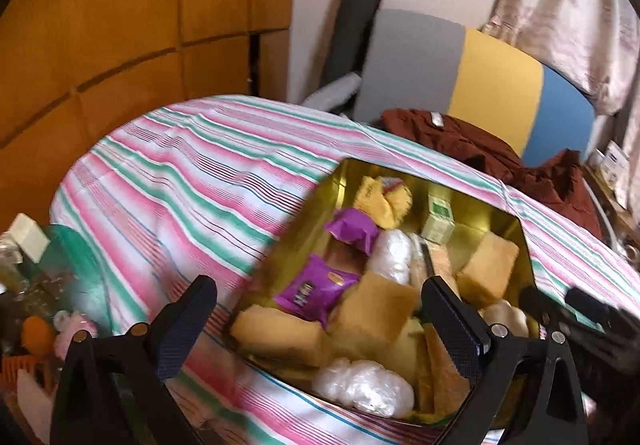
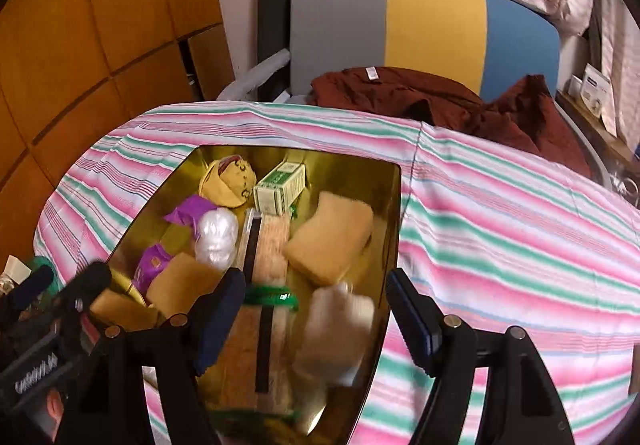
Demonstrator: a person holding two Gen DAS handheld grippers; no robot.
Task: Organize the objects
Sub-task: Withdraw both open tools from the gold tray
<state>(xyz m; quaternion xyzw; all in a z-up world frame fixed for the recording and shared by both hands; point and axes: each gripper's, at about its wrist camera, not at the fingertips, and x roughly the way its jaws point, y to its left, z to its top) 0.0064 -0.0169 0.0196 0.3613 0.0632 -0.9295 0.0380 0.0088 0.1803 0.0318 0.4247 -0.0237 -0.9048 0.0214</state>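
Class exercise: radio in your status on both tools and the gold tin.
Left tool open, empty. Right tool open, empty, over the gold tin. Tin uncovered, packed with snack packets. White blurred packet between right tool's fingers, ungripped.

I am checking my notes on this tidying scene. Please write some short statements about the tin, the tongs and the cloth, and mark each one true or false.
1. The gold tin sits on a striped cloth. True.
2. The right tongs grip the green-and-white box. False: they are open, holding nothing.
3. Purple packets lie inside the tin. True.
4. The left tongs are closed. False: their jaws stand wide apart.
5. The dark red garment lies inside the tin. False: it lies beyond the cloth, by the chair.
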